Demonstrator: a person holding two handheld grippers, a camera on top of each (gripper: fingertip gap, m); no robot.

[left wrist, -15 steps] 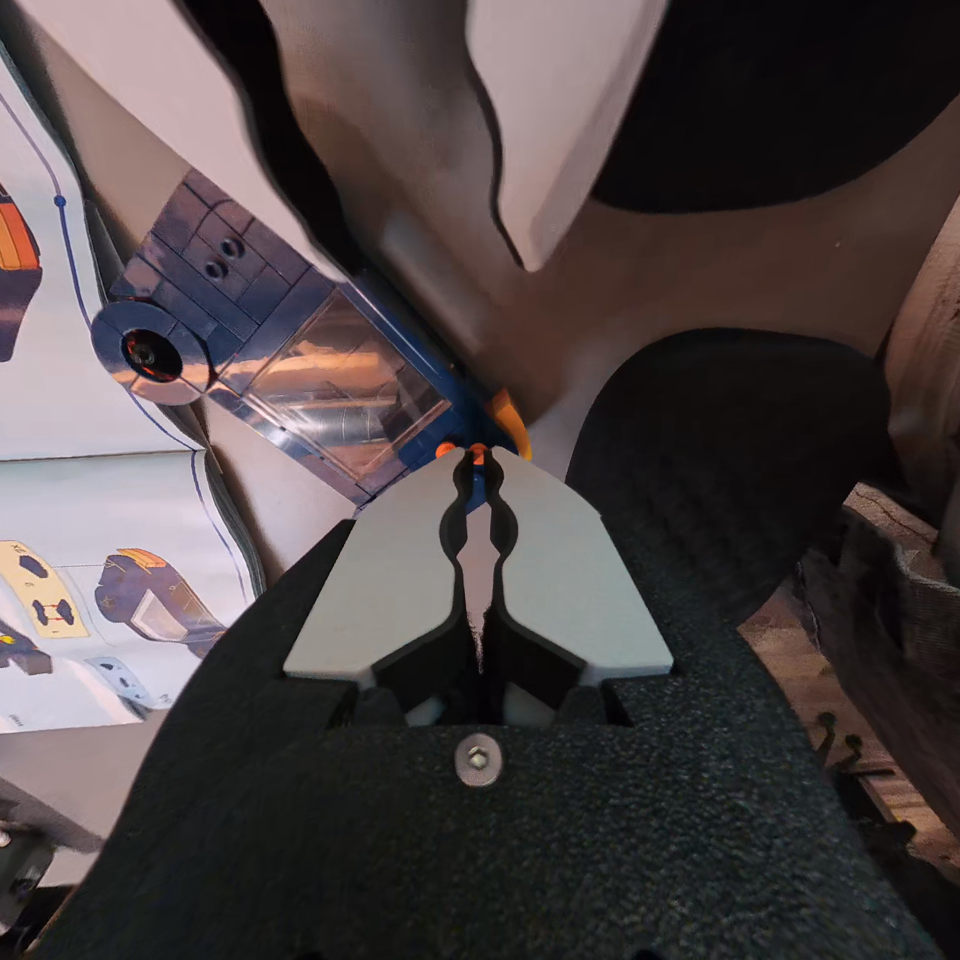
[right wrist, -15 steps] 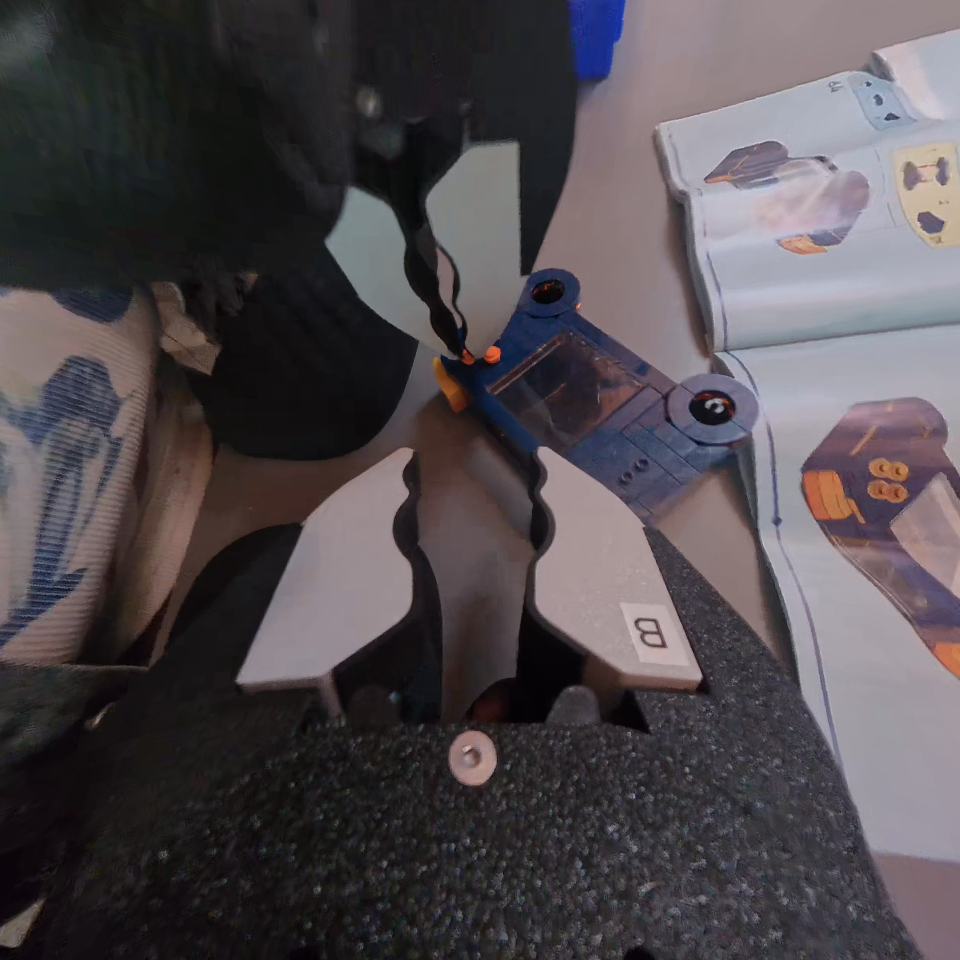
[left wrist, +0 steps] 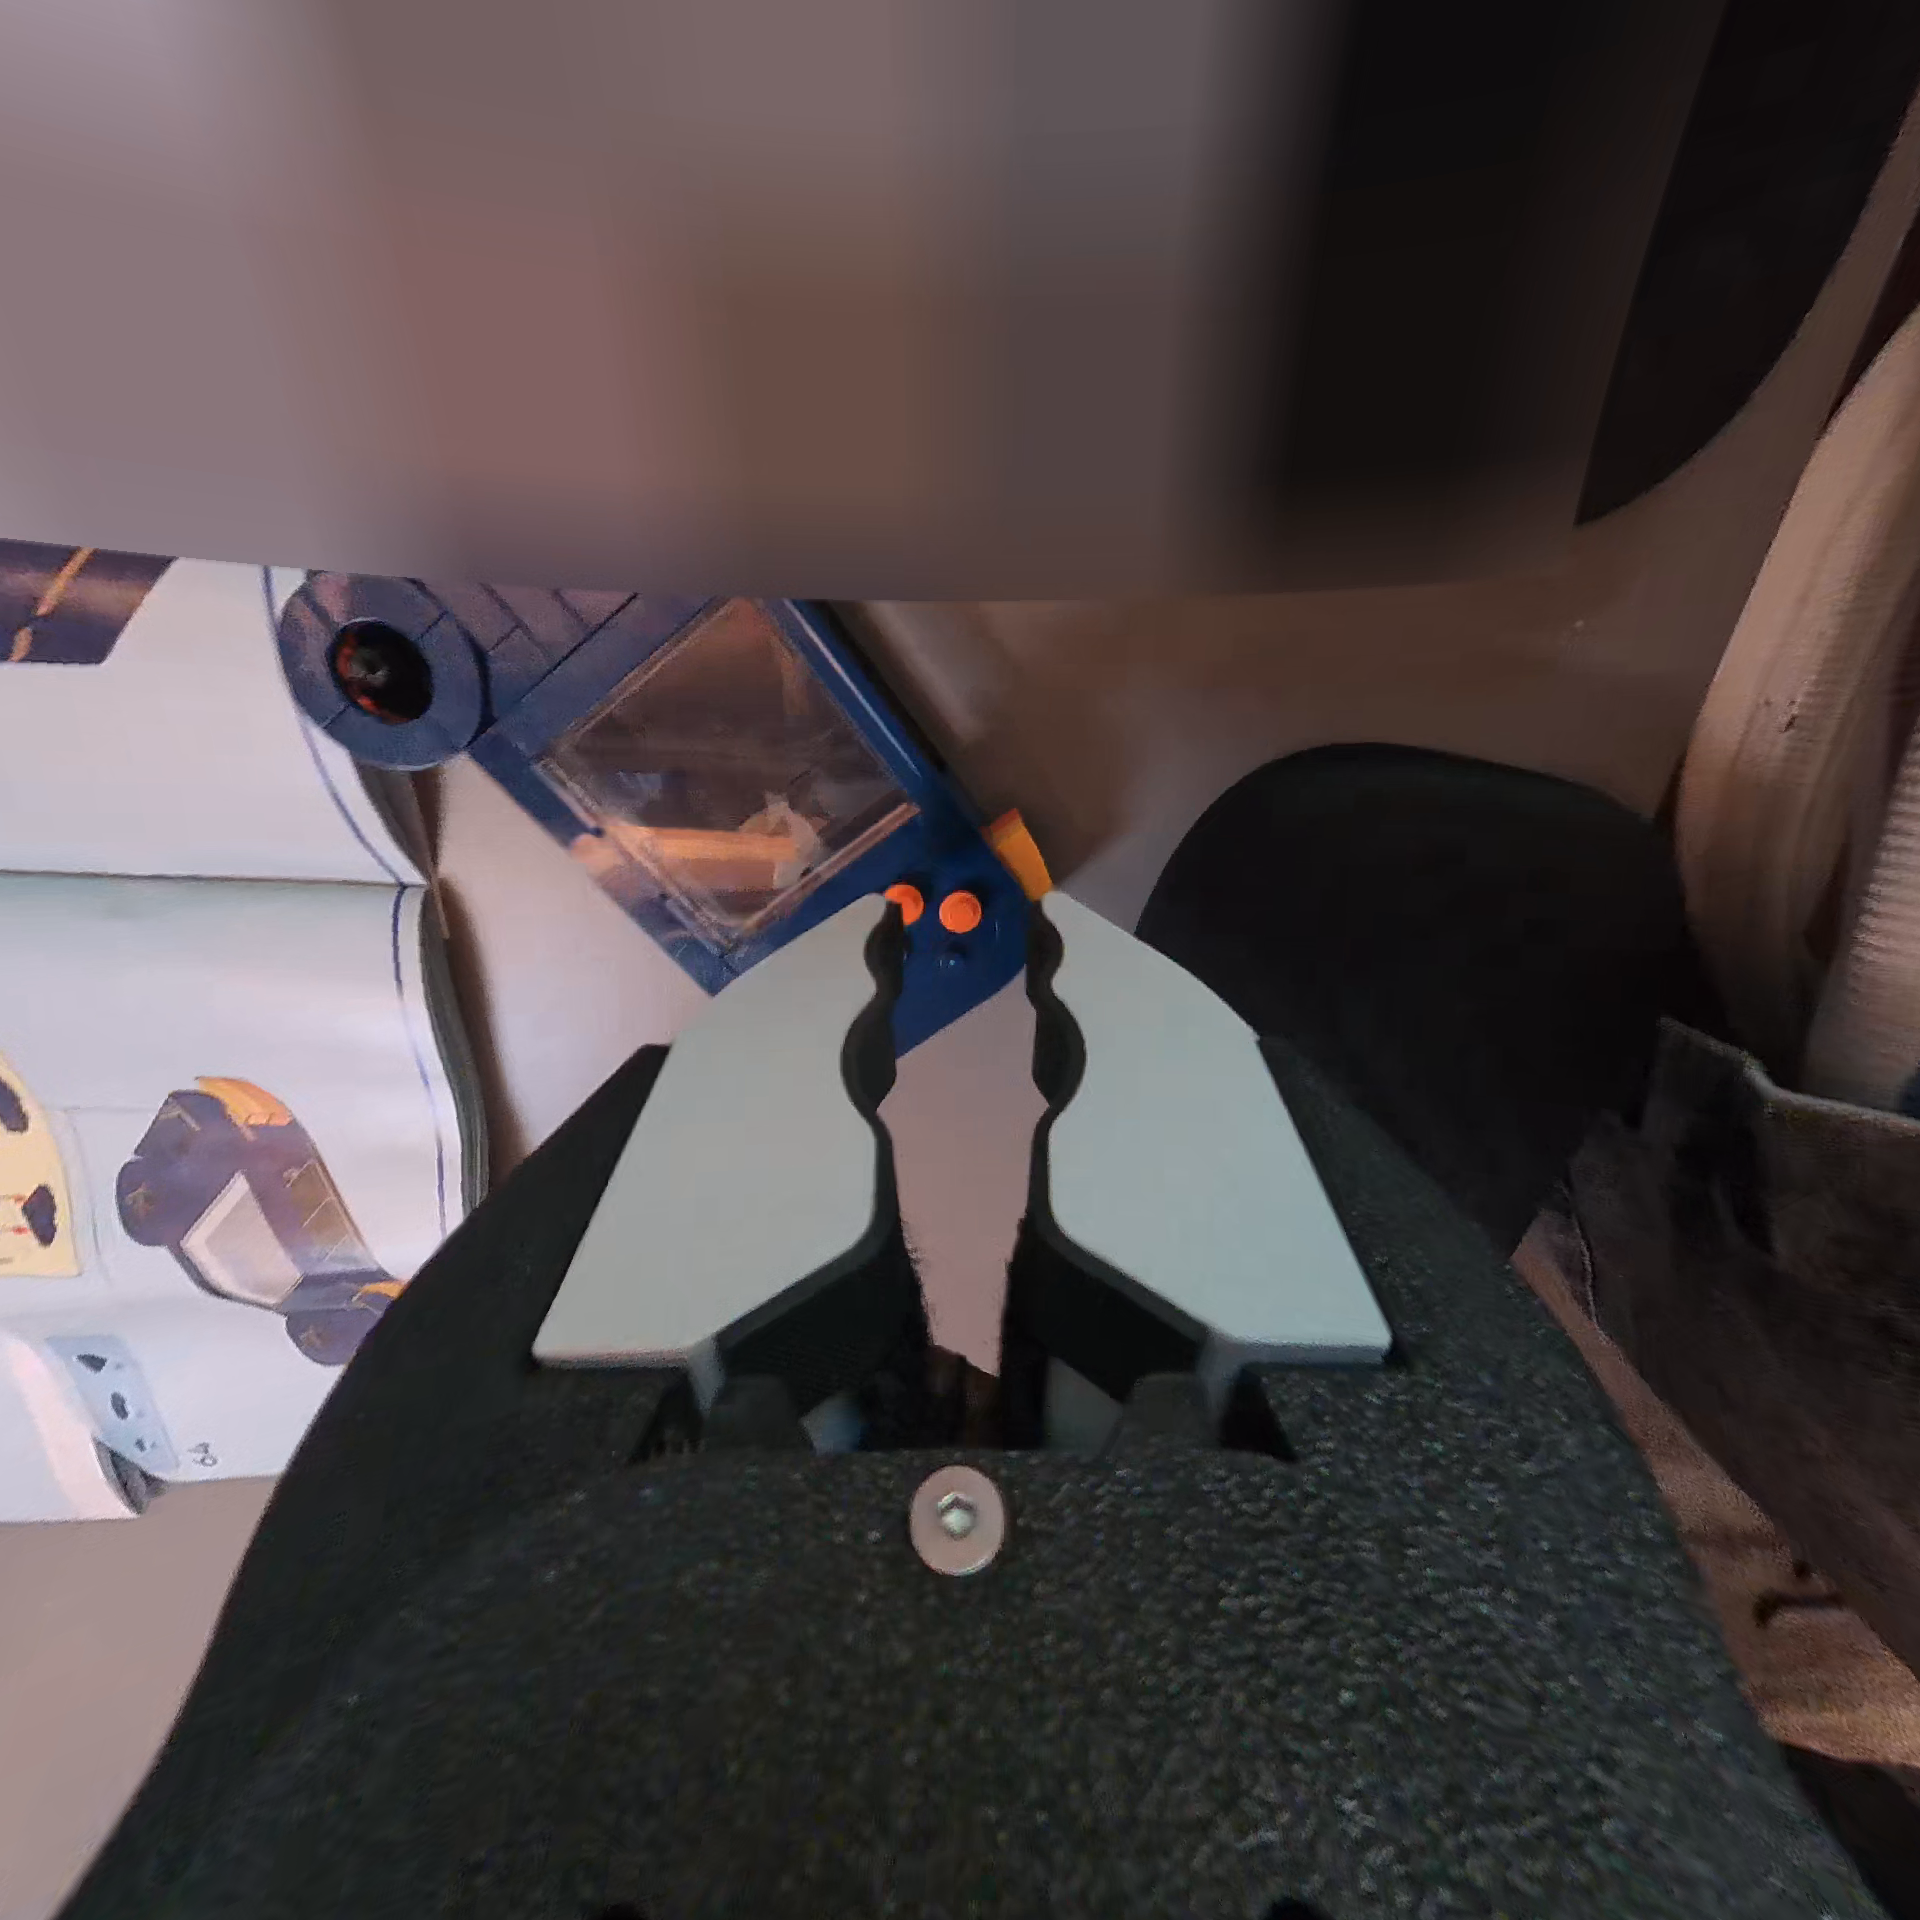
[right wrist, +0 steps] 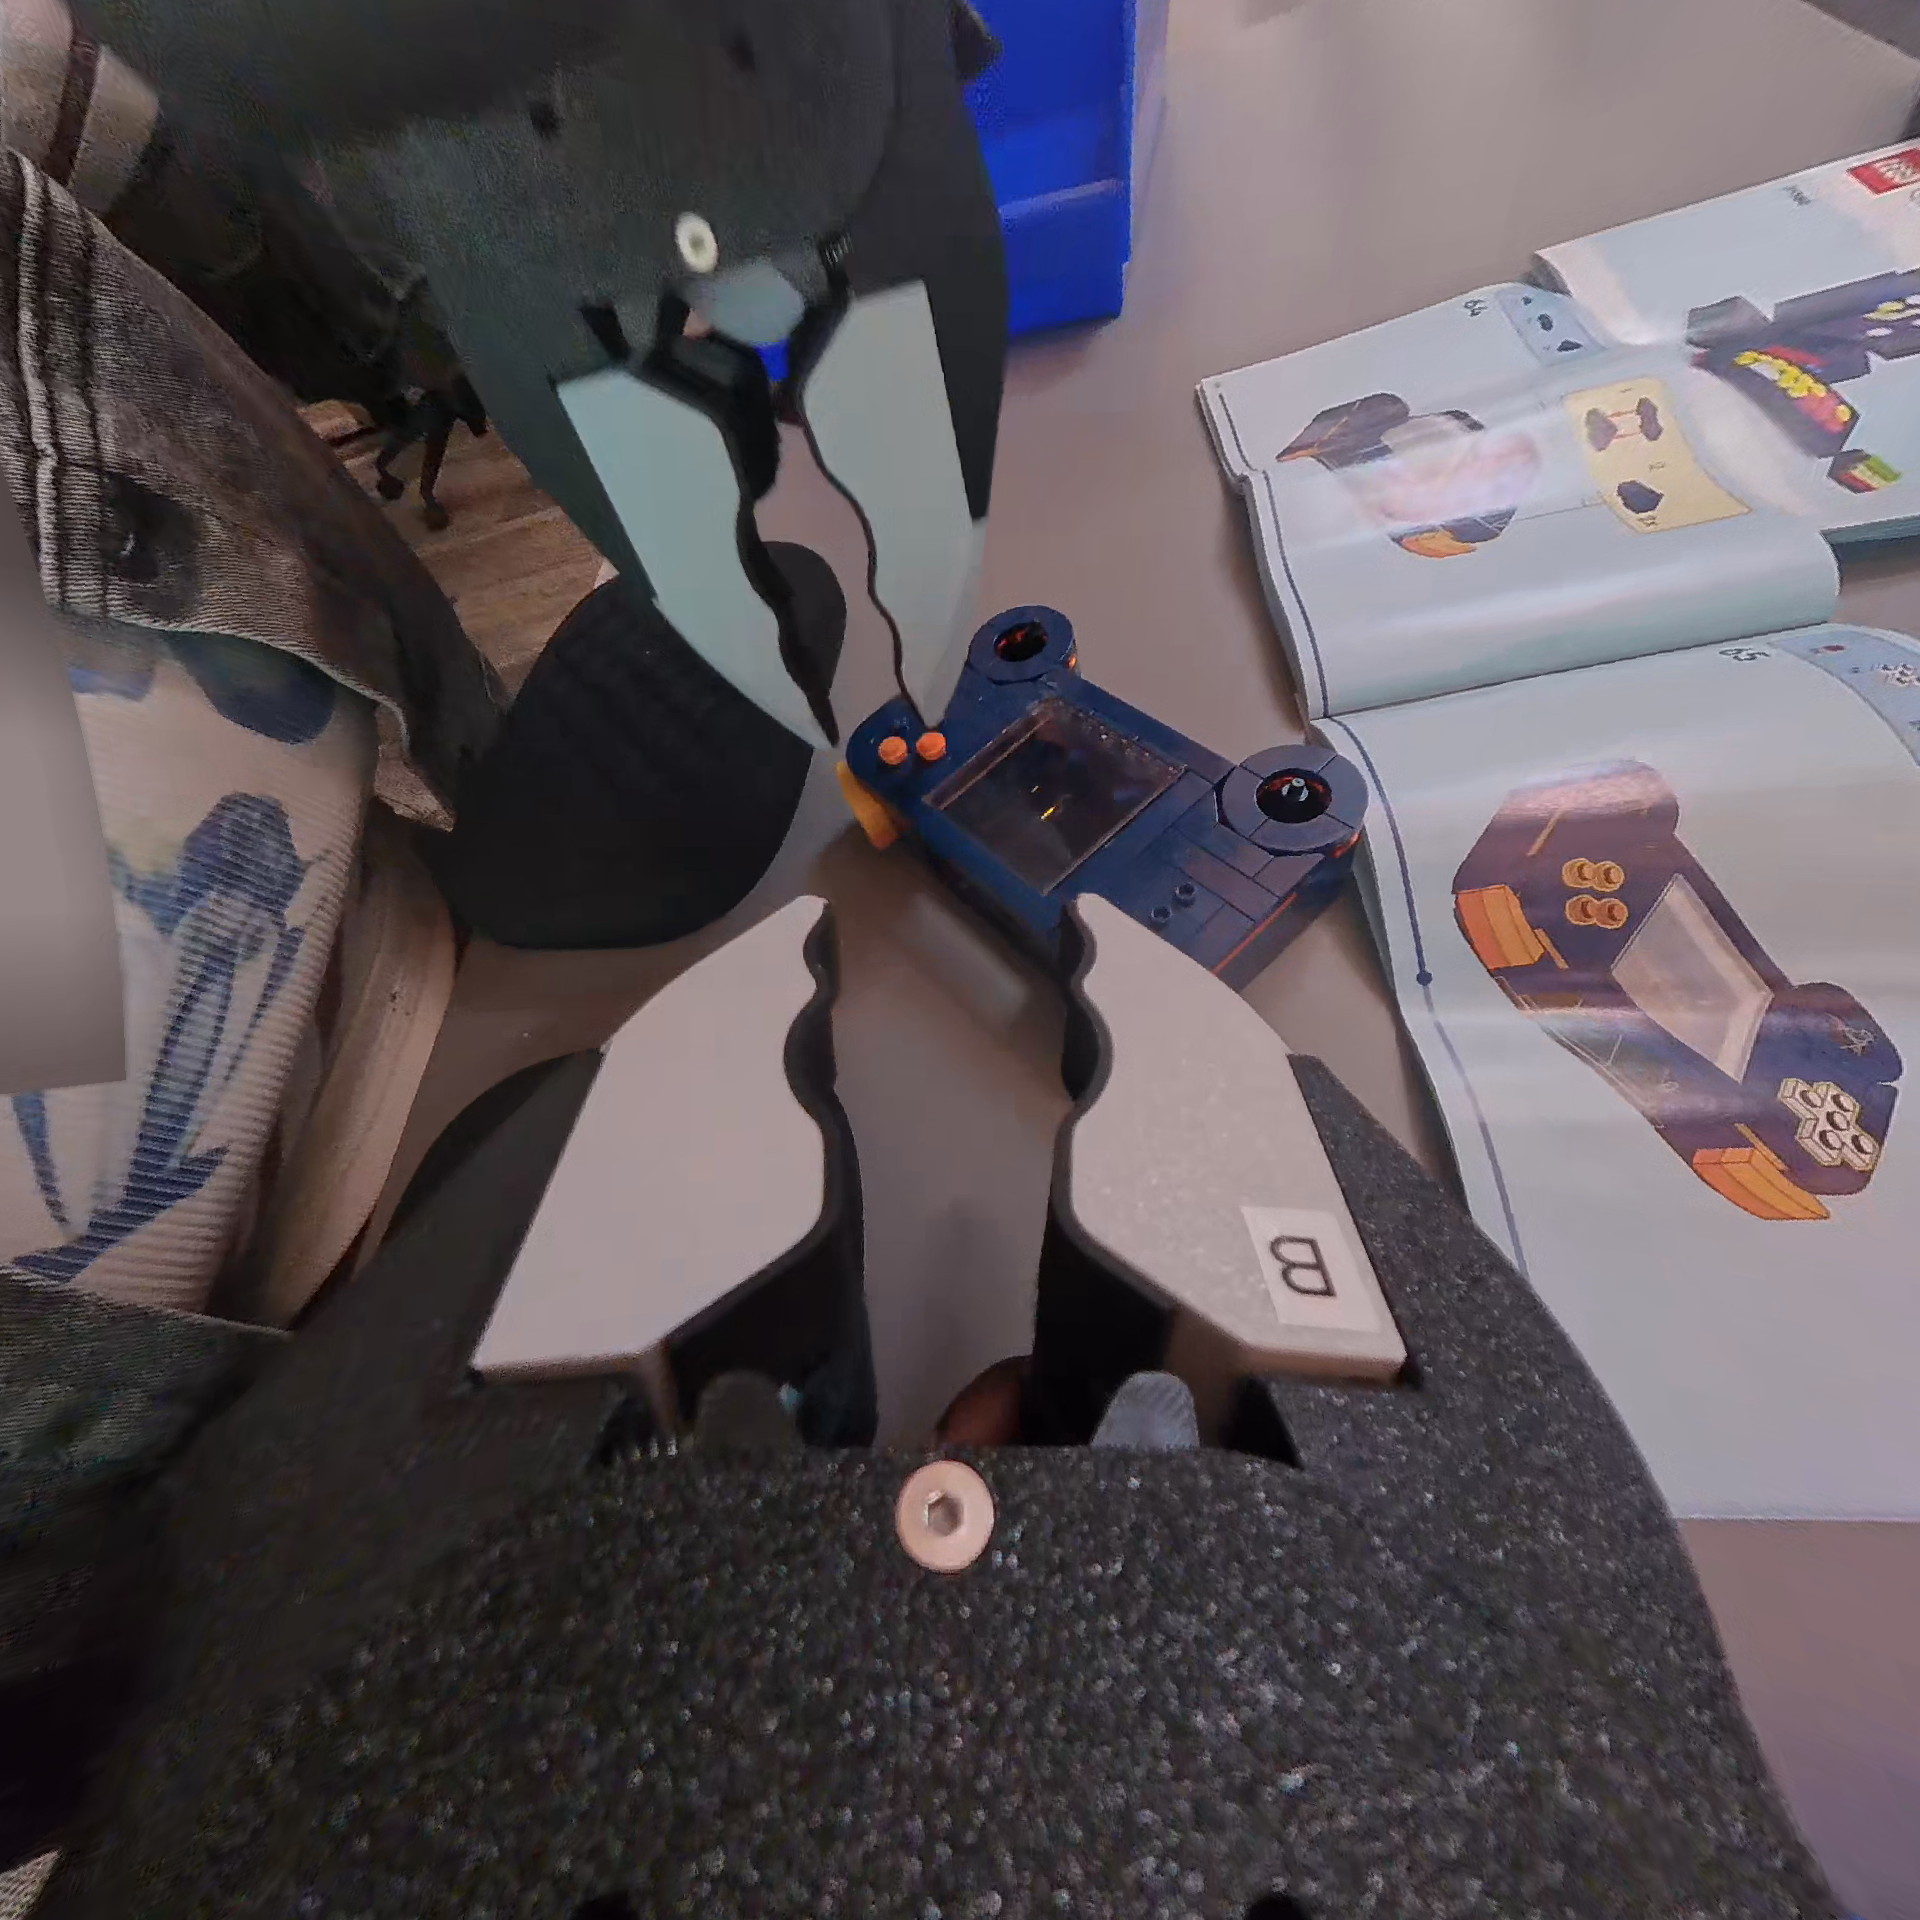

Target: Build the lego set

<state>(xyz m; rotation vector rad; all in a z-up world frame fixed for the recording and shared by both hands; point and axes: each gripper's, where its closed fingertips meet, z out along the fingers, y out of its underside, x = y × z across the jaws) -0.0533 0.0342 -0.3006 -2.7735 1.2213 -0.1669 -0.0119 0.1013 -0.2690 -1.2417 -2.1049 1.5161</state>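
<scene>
Two orange studs [left wrist: 940,907] are sitting on the near end of the dark blue lego model [left wrist: 727,774], which is lying flat on the grey table [right wrist: 1299,156] at the centre of the right wrist view, its far corner touching the open instruction booklet [right wrist: 1662,1299] at the right of that frame. We are holding the left gripper [left wrist: 961,909] with its jaws spread, the tips flanking the studded end without pinching anything. The right gripper [right wrist: 945,925] is also spread and empty, hovering just beside the model's long edge in the lower centre of its frame.

We are judging the risk here: nothing is steadying the model, so any press on that end could be tipping or sliding it toward the booklet. A tip brushing sideways could also be knocking the studs loose.
</scene>
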